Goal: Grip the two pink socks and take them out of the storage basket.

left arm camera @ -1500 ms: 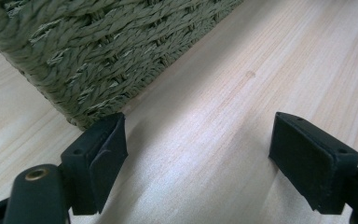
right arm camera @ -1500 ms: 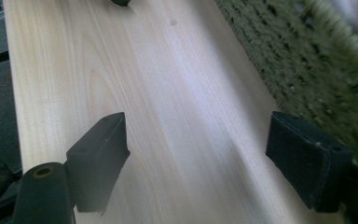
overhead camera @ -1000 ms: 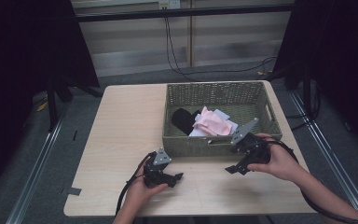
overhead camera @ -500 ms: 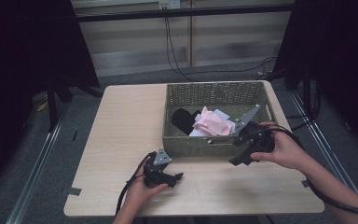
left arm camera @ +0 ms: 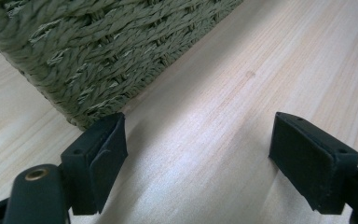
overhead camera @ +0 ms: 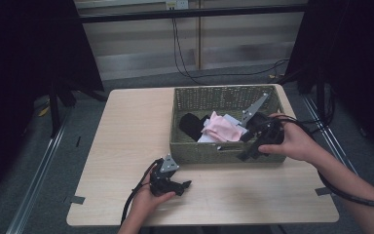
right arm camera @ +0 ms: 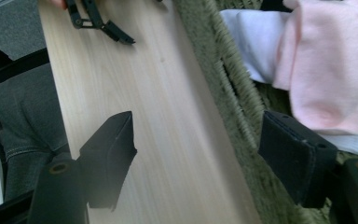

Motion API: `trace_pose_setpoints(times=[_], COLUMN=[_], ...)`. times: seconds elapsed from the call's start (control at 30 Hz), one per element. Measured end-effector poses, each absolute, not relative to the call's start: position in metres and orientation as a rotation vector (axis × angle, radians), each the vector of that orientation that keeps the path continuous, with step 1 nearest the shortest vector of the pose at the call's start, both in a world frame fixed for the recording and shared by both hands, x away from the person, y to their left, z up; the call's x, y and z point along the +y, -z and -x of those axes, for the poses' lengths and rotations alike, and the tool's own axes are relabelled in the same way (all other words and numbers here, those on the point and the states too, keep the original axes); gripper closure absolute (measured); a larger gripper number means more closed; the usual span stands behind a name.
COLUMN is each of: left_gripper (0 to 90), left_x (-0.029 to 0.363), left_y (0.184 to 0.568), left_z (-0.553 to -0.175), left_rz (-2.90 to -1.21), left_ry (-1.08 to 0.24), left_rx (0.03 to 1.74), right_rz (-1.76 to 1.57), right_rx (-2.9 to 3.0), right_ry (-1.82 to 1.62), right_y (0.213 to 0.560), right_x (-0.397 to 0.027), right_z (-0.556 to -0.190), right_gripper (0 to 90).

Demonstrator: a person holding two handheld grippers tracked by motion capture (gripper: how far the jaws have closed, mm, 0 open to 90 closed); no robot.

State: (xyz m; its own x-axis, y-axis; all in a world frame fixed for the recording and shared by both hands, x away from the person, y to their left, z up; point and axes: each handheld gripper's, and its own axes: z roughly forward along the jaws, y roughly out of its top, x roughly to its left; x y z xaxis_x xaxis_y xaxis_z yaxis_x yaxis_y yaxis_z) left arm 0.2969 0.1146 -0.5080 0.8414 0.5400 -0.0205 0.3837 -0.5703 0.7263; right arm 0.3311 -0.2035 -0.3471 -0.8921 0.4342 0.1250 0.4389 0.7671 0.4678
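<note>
A: High view first: what is the biggest thing?

B: The table (overhead camera: pixel 126 146), pale wood. On its right half stands the basket (overhead camera: pixel 209 151), woven and green.

A: And inside it?

B: A pink cloth (overhead camera: pixel 222 129) lies near the middle on something white (overhead camera: pixel 233 122), with a black cloth (overhead camera: pixel 191 124) touching its left side. In the right gripper view the pink cloth (right arm camera: pixel 326 70) lies just past the basket's front wall (right arm camera: pixel 223 93).

A: Where are the grippers?

B: The right gripper (overhead camera: pixel 243 146) hangs over the basket's front right rim, held by the right hand (overhead camera: pixel 294 141), close to the pink cloth but not touching it. Its jaws stand wide apart, have just been closing a little, and straddle the front wall without pressing on it. One jaw is over the table, the other over the inside.

A: The left one?

B: The left gripper (overhead camera: pixel 186 184) rests on the table in front of the basket, in the left hand (overhead camera: pixel 146 200). Jaws apart, bare wood between them, the basket's corner (left arm camera: pixel 98 51) just beyond.
</note>
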Motion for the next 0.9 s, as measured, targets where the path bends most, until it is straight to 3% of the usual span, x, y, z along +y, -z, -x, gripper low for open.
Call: trace_pose_setpoints(times=[0.43,0.9], left_gripper=[18.4,18.4], left_x=[0.114,0.114], left_y=[0.508,0.508], left_z=[-0.297,-0.297], left_rz=[-2.241,-2.239], left_ry=[-0.263,-0.26], left_rx=[0.672,0.672], right_rz=[0.864,0.963], right_rx=[-2.939,-2.969], right_ry=[0.766,0.689], right_y=[0.342,0.373], right_x=[-0.208,-0.21], right_z=[-0.377,-0.418], right_gripper=[29.7,41.5])
